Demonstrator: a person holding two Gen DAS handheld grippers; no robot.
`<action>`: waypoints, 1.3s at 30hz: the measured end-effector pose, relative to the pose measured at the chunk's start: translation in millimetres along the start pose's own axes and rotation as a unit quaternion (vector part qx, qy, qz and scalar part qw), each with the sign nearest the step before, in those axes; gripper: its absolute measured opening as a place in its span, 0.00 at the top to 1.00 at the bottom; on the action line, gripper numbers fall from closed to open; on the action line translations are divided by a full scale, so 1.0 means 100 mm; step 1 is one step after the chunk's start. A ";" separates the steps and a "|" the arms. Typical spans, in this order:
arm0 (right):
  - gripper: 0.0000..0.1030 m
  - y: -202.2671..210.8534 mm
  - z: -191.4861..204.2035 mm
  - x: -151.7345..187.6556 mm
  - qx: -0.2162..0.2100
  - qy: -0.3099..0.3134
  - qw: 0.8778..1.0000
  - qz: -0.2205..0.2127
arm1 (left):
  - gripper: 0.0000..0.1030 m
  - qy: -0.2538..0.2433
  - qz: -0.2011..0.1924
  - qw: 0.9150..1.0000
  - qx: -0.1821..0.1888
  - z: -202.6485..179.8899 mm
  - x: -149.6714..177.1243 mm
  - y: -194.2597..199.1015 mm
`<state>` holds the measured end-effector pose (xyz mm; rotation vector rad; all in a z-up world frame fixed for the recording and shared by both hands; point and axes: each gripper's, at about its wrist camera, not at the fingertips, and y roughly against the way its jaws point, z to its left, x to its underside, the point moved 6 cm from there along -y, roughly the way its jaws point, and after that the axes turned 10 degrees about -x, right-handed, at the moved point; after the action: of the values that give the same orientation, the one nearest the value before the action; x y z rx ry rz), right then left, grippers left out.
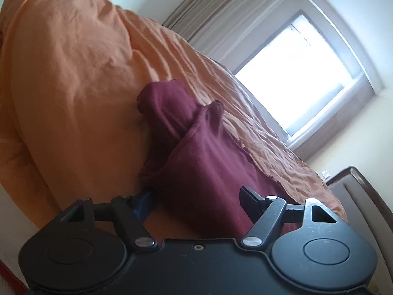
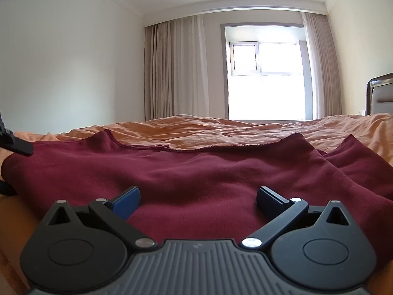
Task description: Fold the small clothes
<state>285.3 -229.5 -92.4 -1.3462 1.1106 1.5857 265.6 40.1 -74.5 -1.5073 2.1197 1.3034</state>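
Your right tongs (image 2: 197, 202) sit wide open, low over the maroon garment (image 2: 196, 169) spread flat on the bed's orange sheet (image 2: 221, 127). Your left tongs (image 1: 196, 200) are spread open too, straddling the garment's bunched edge; their view is tilted. Beyond: curtains (image 2: 176, 68), bright window (image 2: 265, 78), headboard (image 2: 380, 93) at right.

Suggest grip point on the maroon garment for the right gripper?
Probably the near edge of the maroon garment, coming in low from the near side. It lies flat on the orange bedsheet, directly between the open right gripper fingers.
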 end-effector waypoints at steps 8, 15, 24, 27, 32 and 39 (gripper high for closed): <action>0.00 0.01 0.01 0.01 0.011 0.008 1.000 -0.002 | 0.46 0.019 -0.019 0.999 -0.036 0.04 -0.07 -0.06; 0.00 0.02 0.01 0.02 0.011 0.009 1.000 -0.002 | 0.50 0.027 -0.021 0.999 -0.040 0.07 -0.08 -0.09; 0.00 0.02 0.02 0.02 0.011 0.007 1.000 -0.005 | 0.73 0.031 -0.019 0.998 -0.043 0.02 -0.08 -0.10; 0.00 0.01 0.02 0.02 0.011 0.007 1.000 -0.005 | 0.72 0.020 -0.030 0.998 -0.051 -0.03 -0.06 -0.10; 0.00 0.01 0.02 0.01 0.011 0.005 1.000 -0.005 | 0.76 0.023 -0.028 0.998 -0.052 -0.03 -0.07 -0.10; 0.00 -0.03 -0.02 -0.06 0.002 -0.016 1.000 0.022 | 0.88 -0.081 -0.083 0.993 -0.024 -0.48 -0.18 0.07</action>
<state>289.3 -230.4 -86.8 -1.2973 1.1312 1.6299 281.4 16.2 -31.8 -1.5049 1.8338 1.3749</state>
